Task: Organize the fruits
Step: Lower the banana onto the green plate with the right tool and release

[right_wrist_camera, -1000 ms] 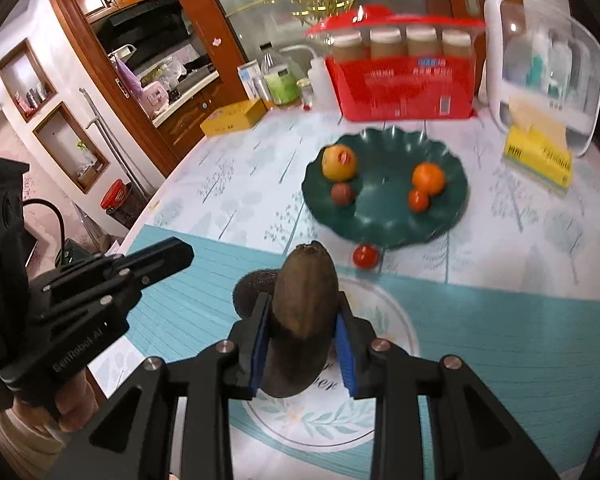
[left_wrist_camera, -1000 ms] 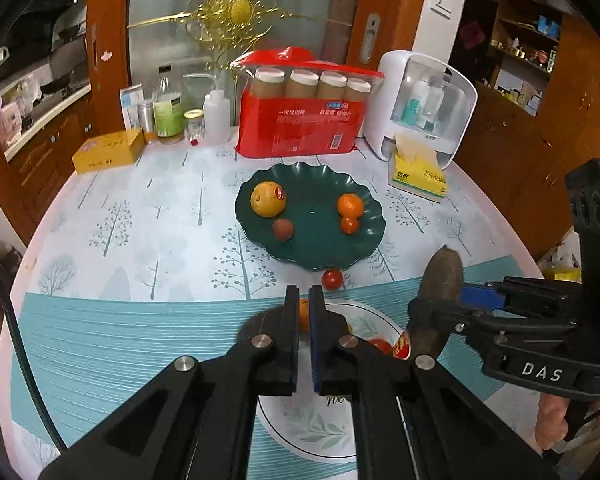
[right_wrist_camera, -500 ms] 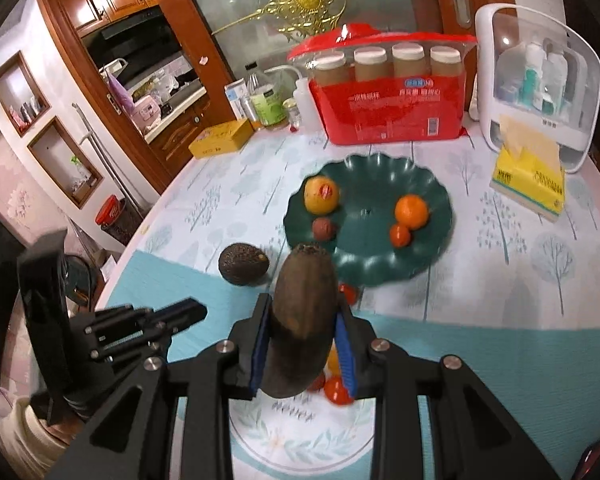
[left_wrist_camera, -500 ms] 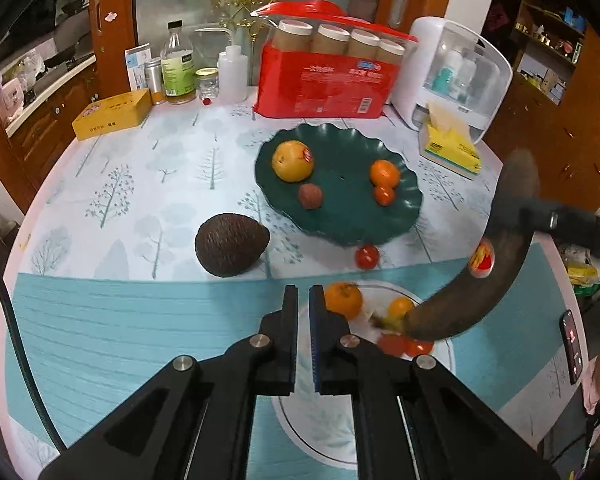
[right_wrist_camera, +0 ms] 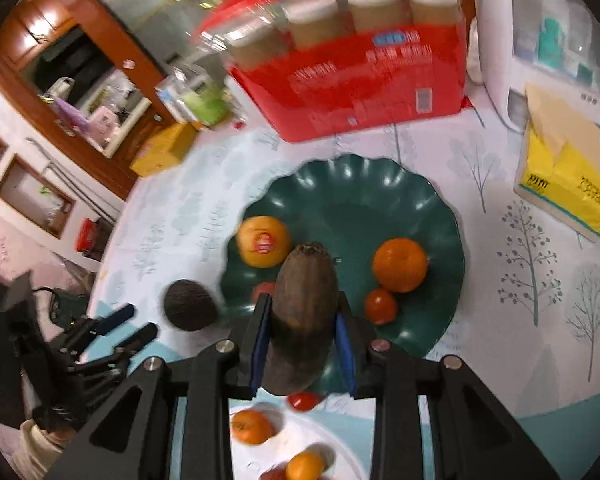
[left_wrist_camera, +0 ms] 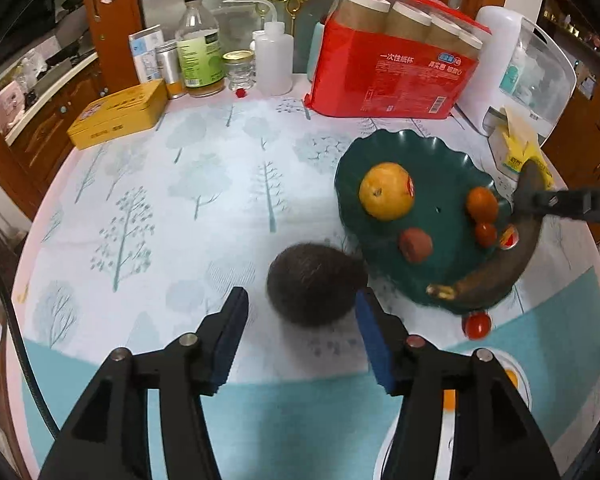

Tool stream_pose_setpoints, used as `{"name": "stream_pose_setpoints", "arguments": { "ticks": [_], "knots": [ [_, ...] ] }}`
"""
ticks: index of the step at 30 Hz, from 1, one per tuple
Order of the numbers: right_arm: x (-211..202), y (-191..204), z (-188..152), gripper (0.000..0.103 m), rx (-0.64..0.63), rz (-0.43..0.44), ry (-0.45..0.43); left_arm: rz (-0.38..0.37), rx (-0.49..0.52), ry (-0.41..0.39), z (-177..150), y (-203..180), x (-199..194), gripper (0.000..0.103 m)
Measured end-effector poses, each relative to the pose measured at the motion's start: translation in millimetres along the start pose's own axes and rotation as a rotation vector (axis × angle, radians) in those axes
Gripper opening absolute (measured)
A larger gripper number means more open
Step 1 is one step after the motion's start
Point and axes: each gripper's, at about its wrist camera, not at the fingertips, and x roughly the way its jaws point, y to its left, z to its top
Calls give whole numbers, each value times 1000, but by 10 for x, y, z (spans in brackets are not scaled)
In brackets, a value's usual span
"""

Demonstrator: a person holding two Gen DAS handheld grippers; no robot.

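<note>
Right wrist view: my right gripper (right_wrist_camera: pixel 302 344) was pinching the overripe banana (right_wrist_camera: pixel 304 320), nearly black, pads on both flanks of its thick middle, tip pointing out over the green plate (right_wrist_camera: pixel 440 216). Left wrist view showed the same banana hanging above the plate's near edge, stem end low, whether touching the rim I couldn't tell.

Handling guess: skin that dark means soft, mushy flesh. Light, bends under its own weight, bruises or splits if squeezed hard. Mid-body hold looked right; I judged minimal clamp force and a low set-down, not a drop.

My left gripper (left_wrist_camera: pixel 300 336) was spread wide, flanking the near side of the avocado (left_wrist_camera: pixel 316 284), pads not yet touching. Avocado sat on the surface (left_wrist_camera: pixel 180 184) just beside the plate's left rim. Rough dark skin, so decent friction; likely firm-ish, heavier than it looks. Grab across the widest belly.

Already on the plate: big orange (left_wrist_camera: pixel 386 191), mandarin (left_wrist_camera: pixel 482 202), two small fruits. Cherry tomato (left_wrist_camera: pixel 477 325) lay on the surface just off the plate's near rim.
</note>
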Motion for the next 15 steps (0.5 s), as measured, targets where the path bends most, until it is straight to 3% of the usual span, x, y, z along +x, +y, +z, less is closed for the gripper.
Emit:
{"name": "stream_pose_setpoints", "arguments": {
  "ticks": [3, 6, 10, 15],
  "knots": [
    [183, -130, 82, 31, 35, -36, 12, -11, 24, -4, 110, -49, 123, 65],
    [288, -223, 175, 33, 68, -63, 15, -29, 36, 13, 214, -86, 288, 65],
    [337, -187, 251, 49, 17, -197, -45, -46, 30, 31, 302, -79, 472, 67],
    [282, -121, 211, 53, -29, -289, -116, -31, 9, 34, 359, -42, 649, 70]
  ]
}}
